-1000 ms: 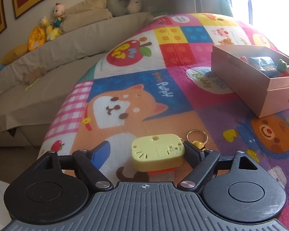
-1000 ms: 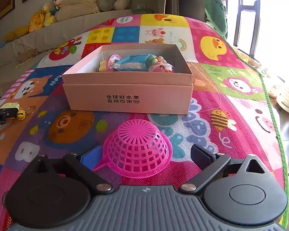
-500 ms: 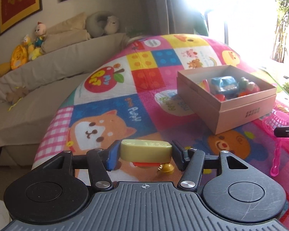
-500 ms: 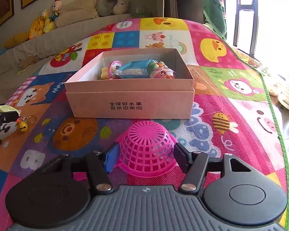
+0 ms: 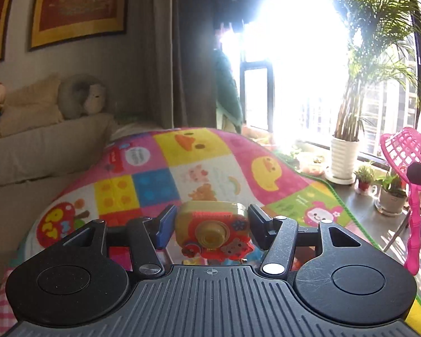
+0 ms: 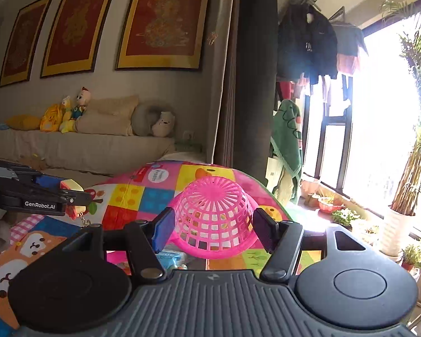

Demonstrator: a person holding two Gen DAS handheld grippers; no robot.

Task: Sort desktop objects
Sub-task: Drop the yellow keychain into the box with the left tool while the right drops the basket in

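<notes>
1. While both hands are raised over the play mat (image 5: 165, 185), the left gripper (image 5: 212, 226) is clenched on a toy camera (image 5: 212, 229) at lower centre of its view, pads pressing its two short sides.
2. Gripped that way, the toy faces the lens, apparently lifted for carrying to a sorting spot.
3. Right gripper (image 6: 213, 226), lower centre: clamped on a pink strainer (image 6: 214, 219), dome up, pads on opposite sides of the bowl.
4. Toy camera: hard glossy plastic, yellow body, red front, round lens boss, rounded corners.
5. Strainer: thin plastic lattice, flexible-looking; its long ridged handle hangs down at the left view's right edge.
6. Mat: soft, patchwork cartoon print.
</notes>
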